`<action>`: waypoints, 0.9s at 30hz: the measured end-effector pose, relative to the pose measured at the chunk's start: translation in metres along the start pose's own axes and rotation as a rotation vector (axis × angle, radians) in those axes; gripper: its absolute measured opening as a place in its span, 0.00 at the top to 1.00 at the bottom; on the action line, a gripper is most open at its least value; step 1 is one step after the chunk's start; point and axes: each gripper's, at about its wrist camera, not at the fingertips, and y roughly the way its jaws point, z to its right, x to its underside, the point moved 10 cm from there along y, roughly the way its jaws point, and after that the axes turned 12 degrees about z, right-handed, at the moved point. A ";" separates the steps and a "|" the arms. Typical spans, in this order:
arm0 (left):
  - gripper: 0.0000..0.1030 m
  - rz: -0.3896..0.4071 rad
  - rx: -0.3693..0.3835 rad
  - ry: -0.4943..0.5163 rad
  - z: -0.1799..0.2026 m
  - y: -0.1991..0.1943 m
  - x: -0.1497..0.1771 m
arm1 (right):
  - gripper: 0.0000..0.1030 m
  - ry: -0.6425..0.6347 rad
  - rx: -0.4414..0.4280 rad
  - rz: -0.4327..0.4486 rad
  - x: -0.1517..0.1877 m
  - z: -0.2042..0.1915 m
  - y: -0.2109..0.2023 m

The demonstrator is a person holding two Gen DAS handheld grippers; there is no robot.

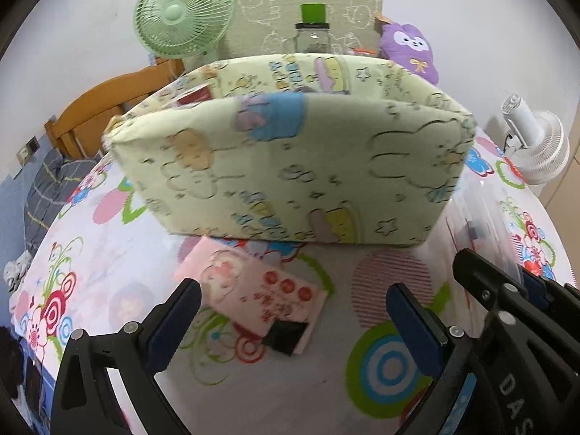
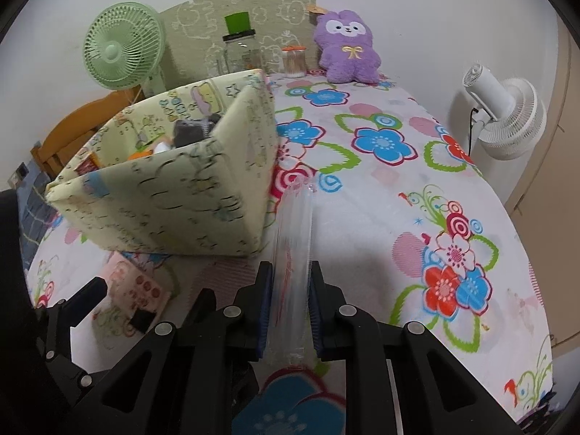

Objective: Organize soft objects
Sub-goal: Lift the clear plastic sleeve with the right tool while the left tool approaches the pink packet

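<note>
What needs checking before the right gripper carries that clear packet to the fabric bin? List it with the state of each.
1. Grip on the clear plastic packet: ok. The right gripper has its fingers closed on both sides of it.
2. Fabric bin open at the top: ok, no lid.
3. Room inside the bin: cannot tell. Dark and orange items show inside; the floor is hidden.
4. Left gripper free: ok, open and empty.
5. Pink pouch out of the way: not ok. It lies on the bedsheet in front of the bin, partly under its near edge.
6. Packet contents soft: cannot tell.
</note>
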 end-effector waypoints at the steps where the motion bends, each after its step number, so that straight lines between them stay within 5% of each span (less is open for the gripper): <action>1: 0.01 -0.005 -0.004 -0.004 -0.002 0.001 0.001 | 0.79 0.000 -0.007 0.001 0.001 -0.003 -0.001; 27: 0.00 -0.045 0.018 -0.001 -0.008 0.014 0.004 | 0.79 0.043 0.056 0.002 0.006 0.002 -0.003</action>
